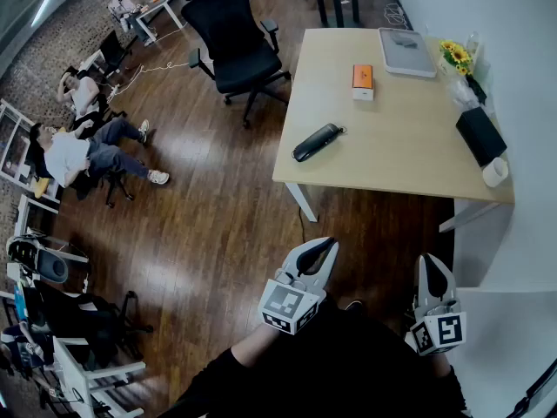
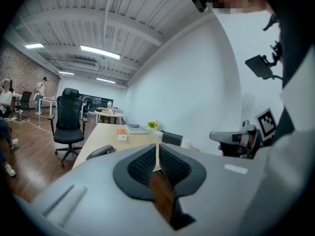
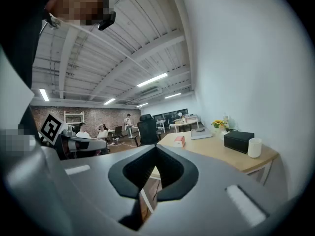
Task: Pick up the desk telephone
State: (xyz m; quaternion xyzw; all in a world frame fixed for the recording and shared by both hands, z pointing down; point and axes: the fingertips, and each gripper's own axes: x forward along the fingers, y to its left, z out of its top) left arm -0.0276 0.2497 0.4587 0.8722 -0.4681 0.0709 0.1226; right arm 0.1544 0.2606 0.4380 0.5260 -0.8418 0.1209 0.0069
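Step in hand: approach, not yet at desk

- Telephone: black handset shape, lying flat near desk's near-left edge, untouched; orange box farther back, black box and white cup at right edge
- Left gripper: jaws closed, nothing between, well short of desk
- Right gripper: jaws closed, empty, also well apart from desk, over floor

Next move likely: step closer, open left jaws, line them across the telephone's narrow body, close, lift. Risk: smooth rounded casing may slip
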